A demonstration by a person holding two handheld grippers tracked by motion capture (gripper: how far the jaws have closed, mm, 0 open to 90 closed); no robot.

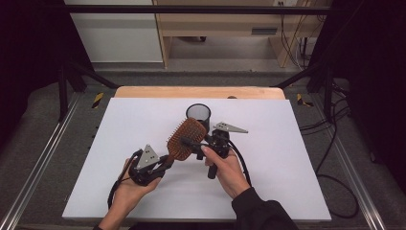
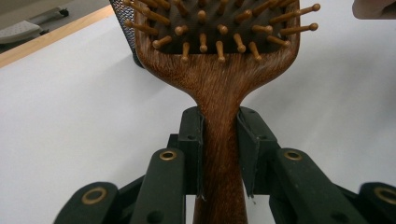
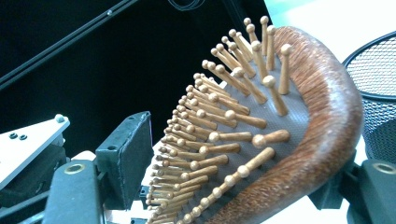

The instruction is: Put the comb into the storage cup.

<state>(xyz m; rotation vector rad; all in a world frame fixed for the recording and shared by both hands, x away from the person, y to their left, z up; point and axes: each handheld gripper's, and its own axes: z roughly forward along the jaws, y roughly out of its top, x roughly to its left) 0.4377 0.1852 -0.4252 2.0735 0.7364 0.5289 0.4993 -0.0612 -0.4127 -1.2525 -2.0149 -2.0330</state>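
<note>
The left tool (image 1: 163, 165) is clamped on the handle of a wooden hairbrush (image 1: 186, 139), held above the white bench (image 1: 119, 124) near its middle. The right tool (image 1: 198, 143), at the brush's 3 o'clock side, has its jaws partly open around the brush head, one pad clear of the bristle tips, the other hidden behind the wooden back. The brush's long axis runs from 7 o'clock at the handle to 1 o'clock at the head, towards a black mesh cup (image 1: 198, 115) just beyond.
</note>
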